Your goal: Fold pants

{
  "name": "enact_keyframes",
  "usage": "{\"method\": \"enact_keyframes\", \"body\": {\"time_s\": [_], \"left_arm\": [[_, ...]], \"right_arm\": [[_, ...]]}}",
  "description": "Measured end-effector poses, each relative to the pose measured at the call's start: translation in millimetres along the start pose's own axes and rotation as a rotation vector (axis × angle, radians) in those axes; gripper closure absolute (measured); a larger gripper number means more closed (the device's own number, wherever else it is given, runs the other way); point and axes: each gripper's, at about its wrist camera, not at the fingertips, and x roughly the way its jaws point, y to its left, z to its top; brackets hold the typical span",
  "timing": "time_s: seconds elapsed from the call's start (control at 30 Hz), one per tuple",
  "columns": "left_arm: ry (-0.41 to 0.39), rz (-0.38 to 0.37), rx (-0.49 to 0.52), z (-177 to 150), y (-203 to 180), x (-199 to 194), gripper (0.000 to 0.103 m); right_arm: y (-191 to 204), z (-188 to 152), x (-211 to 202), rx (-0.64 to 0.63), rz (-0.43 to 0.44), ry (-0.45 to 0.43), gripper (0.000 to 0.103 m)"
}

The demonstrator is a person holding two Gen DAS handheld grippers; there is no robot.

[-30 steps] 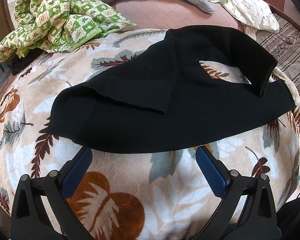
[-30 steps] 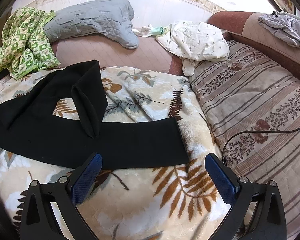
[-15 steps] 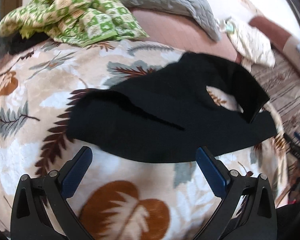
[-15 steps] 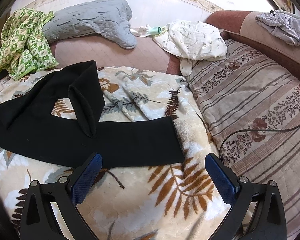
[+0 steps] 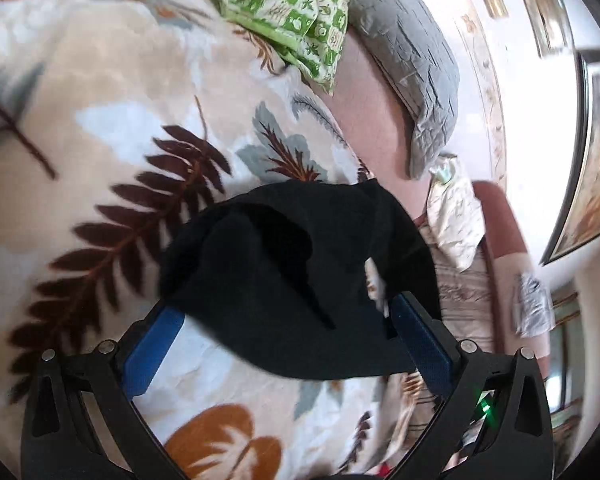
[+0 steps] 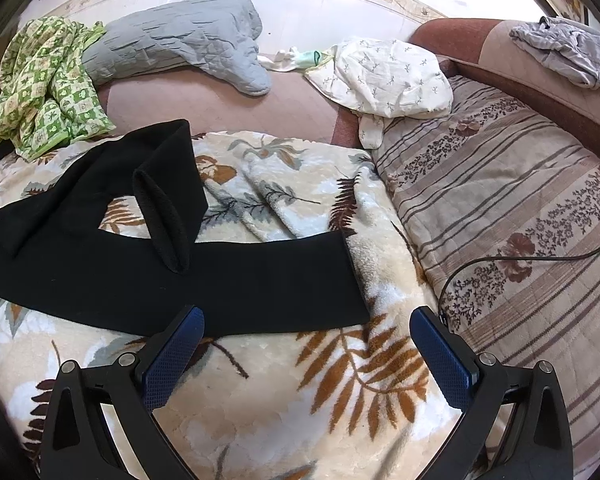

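Observation:
Black pants (image 6: pixel 148 272) lie spread on a leaf-print blanket (image 6: pixel 300 400), one leg stretched toward the right, the other folded back with a rolled hem standing up. In the left wrist view the pants (image 5: pixel 292 280) fill the centre and their near edge lies between the blue pads. My left gripper (image 5: pixel 288 320) is open, tilted, with the cloth's waist end between its spread fingers, not clamped. My right gripper (image 6: pixel 306 320) is open, hovering just in front of the stretched leg's near edge close to its cuff.
A green checked cloth (image 6: pixel 40 92) and a grey quilted pillow (image 6: pixel 188 44) lie at the back. A white garment (image 6: pixel 384 76) rests at the back right. A striped floral sheet (image 6: pixel 520 220) with a black cable (image 6: pixel 500 260) covers the right side.
The left gripper has swung left and rolled, closing in on the pants' end so the cloth now reaches between its fingers. The right gripper has edged slightly nearer the leg.

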Motion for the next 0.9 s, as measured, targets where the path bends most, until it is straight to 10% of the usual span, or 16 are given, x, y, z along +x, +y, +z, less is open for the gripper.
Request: {"method": "enact_keyframes", "body": {"time_s": [0.27, 0.53, 0.63, 0.9], "left_arm": [[-0.039, 0.118, 0.042, -2.3, -6.8, 0.1, 0.053], [-0.051, 0.149, 0.151, -8.3, -14.5, 5.2, 0.063], [-0.043, 0.170, 0.162, -11.5, -13.0, 8.2, 0.084], [-0.043, 0.212, 0.146, -14.0, -5.5, 7.7, 0.098]], "right_arm": [[-73.9, -11.0, 9.4, 0.299, 0.109, 0.036, 0.005], [-174.5, -69.1, 56.9, 1.013, 0.617, 0.047, 0.040], [-164.6, -71.6, 78.1, 1.066, 0.802, 0.094, 0.044], [-139.8, -63.8, 120.1, 0.961, 0.599, 0.255, 0.046]]}}
